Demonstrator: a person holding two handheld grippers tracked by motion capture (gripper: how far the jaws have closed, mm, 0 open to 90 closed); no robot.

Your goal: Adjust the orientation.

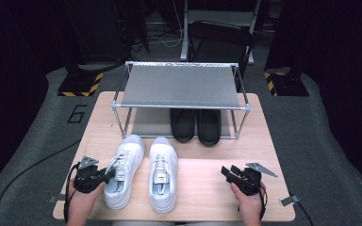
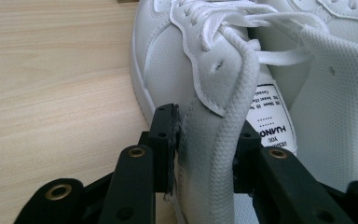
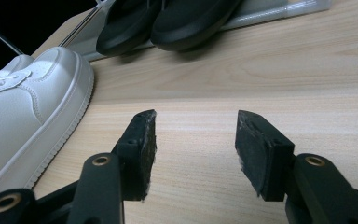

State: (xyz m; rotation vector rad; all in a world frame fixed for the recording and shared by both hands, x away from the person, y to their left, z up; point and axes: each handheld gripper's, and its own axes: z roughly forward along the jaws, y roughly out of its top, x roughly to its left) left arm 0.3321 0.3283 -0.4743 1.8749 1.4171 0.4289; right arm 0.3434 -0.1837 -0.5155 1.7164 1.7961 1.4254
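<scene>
Left hand-held gripper (image 1: 107,175) clamped on collar wall of left white sneaker (image 1: 124,170), one jaw outside, one inside. Sneaker flat on counter (image 1: 202,188), just beside its mate (image 1: 163,172), in front of rack (image 1: 181,87). Right hand-held gripper (image 1: 226,172) jaws apart, holding nothing, low over bare counter. Black slippers (image 1: 196,125) on rack's bottom shelf.

The left gripper (image 2: 205,154) has its jaws on either side of the collar wall of a white sneaker (image 2: 214,88), pads pressed against it. A size label (image 2: 272,116) shows inside. Pale wooden counter (image 2: 51,93) lies beside.
</scene>
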